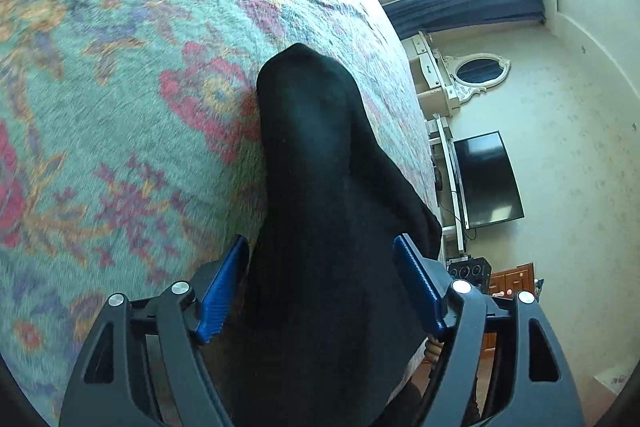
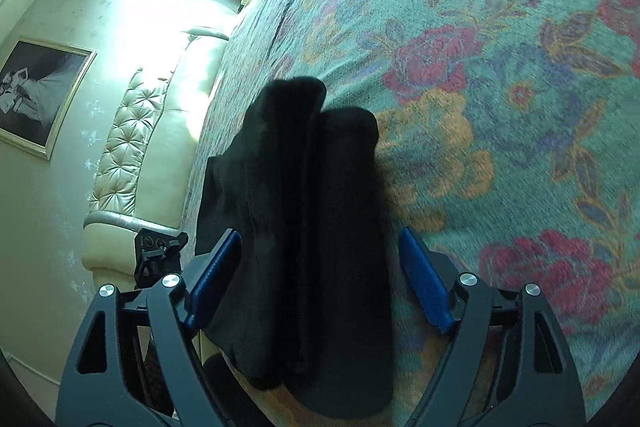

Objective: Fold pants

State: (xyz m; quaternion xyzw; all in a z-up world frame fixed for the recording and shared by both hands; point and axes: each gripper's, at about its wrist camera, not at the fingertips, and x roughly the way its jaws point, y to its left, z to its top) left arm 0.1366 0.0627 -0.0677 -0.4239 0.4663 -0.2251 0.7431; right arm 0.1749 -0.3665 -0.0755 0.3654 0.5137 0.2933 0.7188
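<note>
My left claw (image 1: 320,291) is spread wide with the black pants (image 1: 316,163) running between its fingers, gripping nothing. My right claw (image 2: 320,283) gapes likewise. The pants (image 2: 304,195) lie on the floral bedspread (image 2: 500,87), their 2 folded legs pointing lengthwise away from me.

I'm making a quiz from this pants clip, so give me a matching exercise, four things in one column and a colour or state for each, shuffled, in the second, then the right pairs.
Column one:
1. pants
2. bedspread
3. left tool
4. television

Column two:
A. green with red and orange flowers
B. screen dark
C. black, lying on the bed
D. blue pads spread apart on either side of the cloth

Pairs: 1-C, 2-A, 3-D, 4-B
</note>
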